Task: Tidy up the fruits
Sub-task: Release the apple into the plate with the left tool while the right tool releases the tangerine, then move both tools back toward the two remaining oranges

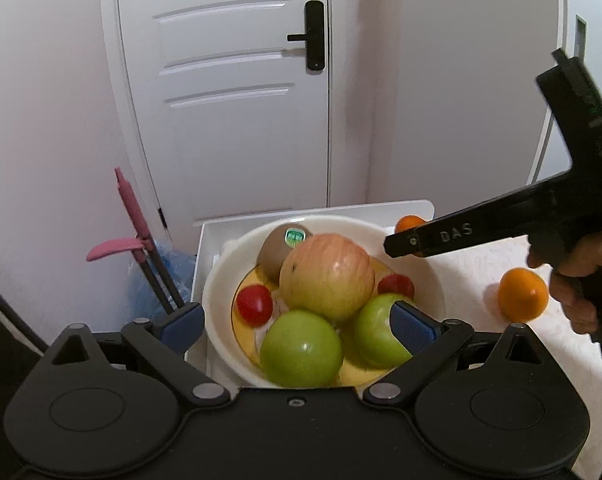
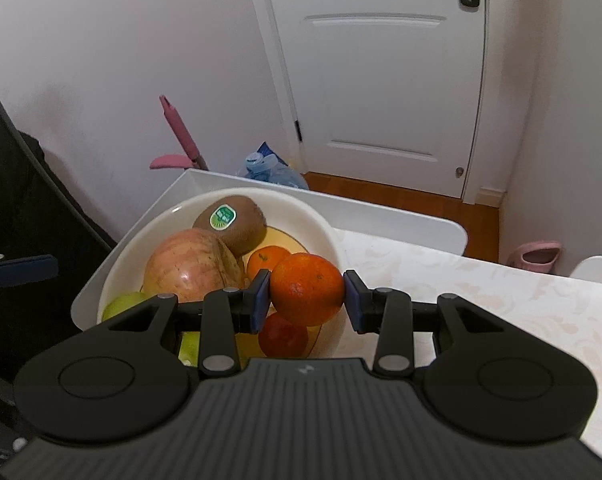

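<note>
A: We had the right gripper (image 2: 307, 296) pinching an orange (image 2: 307, 288) over the bowl (image 2: 325, 236); the left gripper (image 1: 297, 320) gaped empty.

B: We feared the orange rolling off the heaped bowl.

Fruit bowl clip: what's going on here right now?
A person is sorting fruit with two hand-held grippers. The right hand-held gripper is shut on an orange, held over the white bowl's rim. The left hand-held gripper is open and empty above the bowl, which holds a large apple, a kiwi and green apples. Another orange sits on the table.
</note>
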{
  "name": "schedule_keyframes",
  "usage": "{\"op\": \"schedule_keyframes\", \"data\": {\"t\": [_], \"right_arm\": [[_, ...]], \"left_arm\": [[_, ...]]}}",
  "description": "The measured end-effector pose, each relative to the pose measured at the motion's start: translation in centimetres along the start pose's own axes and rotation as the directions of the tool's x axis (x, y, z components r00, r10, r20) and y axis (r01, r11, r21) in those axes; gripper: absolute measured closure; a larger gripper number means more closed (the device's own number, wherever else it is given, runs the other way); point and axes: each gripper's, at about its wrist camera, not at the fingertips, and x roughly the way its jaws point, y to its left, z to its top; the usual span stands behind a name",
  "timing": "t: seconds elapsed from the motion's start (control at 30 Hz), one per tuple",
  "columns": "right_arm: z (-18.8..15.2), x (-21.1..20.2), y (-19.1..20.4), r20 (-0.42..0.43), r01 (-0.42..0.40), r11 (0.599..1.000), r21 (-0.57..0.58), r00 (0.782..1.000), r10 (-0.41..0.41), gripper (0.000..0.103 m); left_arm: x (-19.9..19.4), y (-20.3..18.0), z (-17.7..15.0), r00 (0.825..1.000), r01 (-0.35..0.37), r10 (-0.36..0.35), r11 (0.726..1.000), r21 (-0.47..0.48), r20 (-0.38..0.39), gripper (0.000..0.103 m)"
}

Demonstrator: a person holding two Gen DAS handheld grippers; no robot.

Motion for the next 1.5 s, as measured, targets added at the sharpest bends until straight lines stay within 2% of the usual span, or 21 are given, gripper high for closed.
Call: {"op": "schedule_keyframes", "data": {"t": [0.1,0.13,0.17,0.23,0.3,0.7,0.93,1.1,1.33,1.5], "right_arm": [[-0.2,0.2,0.0,0.013,-0.014,1.0,0.004,1.0,0.014,0.048],[-0.2,0.0,0.0,0.024,-0.019,1.0,0.01,1.0,0.019,0.037],[-0.2,-0.2,0.0,0.031,-0.021,1.0,0.019,0.999,0.021,0.023],[-0.3,-0.9,-0.1,0.053,-0.007,0.999,0.039,0.999,0.005,0.011],[-0.4,-1.8,-0.3,0.07,-0.005,0.998,0.064,0.998,0.0,0.006],[-2.8,-8.7,-0.2,0.119,0.048,0.994,0.101,0.991,-0.06,0.005],[-5.3,-12.8,-1.1,0.137,0.05,0.995,0.086,0.989,-0.061,0.005],[-6.9,-15.4,-3.2,0.149,0.039,0.997,0.061,0.988,-0.048,0.005],[-8.7,-18.4,-7.4,0.165,0.045,0.998,0.041,0.985,-0.051,0.005],[-10.0,-19.9,-11.0,0.167,0.063,0.997,0.039,0.984,-0.068,0.003]], "left_arm": [[-0.1,0.1,-0.5,1.0,-0.004,0.004,1.0,0.001,-0.008,0.002],[-0.1,0.1,-0.6,1.0,-0.006,0.006,1.0,0.001,-0.009,0.002],[-0.2,0.2,-0.7,1.0,-0.009,0.009,1.0,0.002,-0.009,0.002],[-0.4,0.3,-0.7,1.0,-0.011,0.011,1.0,0.001,-0.005,0.002],[-0.7,0.3,-0.8,1.0,-0.014,0.014,1.0,-0.003,-0.001,0.002],[-4.1,-0.3,-2.0,0.999,-0.033,0.033,0.999,0.0,0.015,0.002],[-7.5,-1.9,-3.4,0.994,-0.104,0.104,0.994,-0.021,0.026,0.002],[-9.6,-4.3,-4.7,0.984,-0.174,0.175,0.983,-0.061,0.019,0.002],[-11.2,-8.8,-5.7,0.975,-0.222,0.224,0.971,-0.086,0.007,0.002],[-10.9,-12.8,-5.3,0.979,-0.2,0.204,0.974,-0.107,0.026,0.002]]}}
